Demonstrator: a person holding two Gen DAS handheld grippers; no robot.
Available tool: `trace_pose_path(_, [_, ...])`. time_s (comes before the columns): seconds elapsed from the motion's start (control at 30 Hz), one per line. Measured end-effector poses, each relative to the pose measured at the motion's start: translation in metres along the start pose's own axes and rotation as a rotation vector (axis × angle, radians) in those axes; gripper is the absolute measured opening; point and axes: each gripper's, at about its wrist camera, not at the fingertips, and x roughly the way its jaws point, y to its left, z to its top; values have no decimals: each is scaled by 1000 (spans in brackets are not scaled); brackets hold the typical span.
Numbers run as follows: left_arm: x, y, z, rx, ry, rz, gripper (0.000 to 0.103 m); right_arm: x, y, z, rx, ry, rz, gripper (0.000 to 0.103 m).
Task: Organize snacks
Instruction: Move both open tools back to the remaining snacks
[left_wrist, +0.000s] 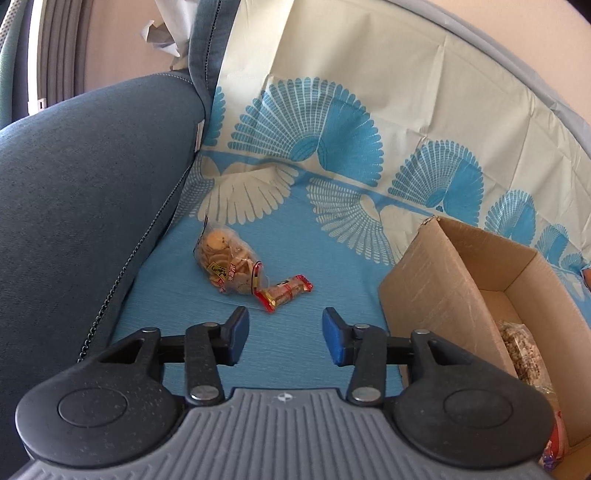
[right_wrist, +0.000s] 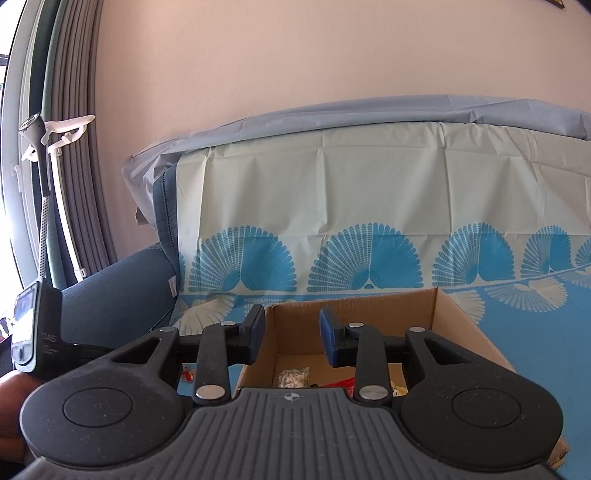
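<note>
On blue cloth (left_wrist: 314, 236): two snack packets (left_wrist: 229, 262).

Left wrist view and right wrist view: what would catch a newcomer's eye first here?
The blue-and-cream fan-patterned cover draped over the sofa dominates both views. On its blue seat lie a clear bag of round crackers and a small red-wrapped snack pack, just ahead of the open, empty left gripper. To the right stands an open cardboard box already holding snacks, with the right gripper open and empty above it.
</note>
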Motion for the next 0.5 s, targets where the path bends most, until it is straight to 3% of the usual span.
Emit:
trace_pose_path(0.03, [4,0,0,-3,2,9,58,2,1,0,-3,3,4,36])
trace_pose_path(0.1, [13,0,1,-11,10,36,74,5,1,0,-5,10,10,37])
trace_pose_path(0.27, [36,4,7,-62,7,84,86,15,-3,0,29,32,26,38])
trace_pose_path(0.37, [52,7,13,-104,-7,114,87,19,-5,0,42,39,24,38])
trace_pose_path(0.43, [62,9,17,-130,-21,150,95,21,-5,0,34,39,26,38])
trace_pose_path(0.5, [72,11,21,-153,-34,177,95,23,-3,0,20,42,30,39])
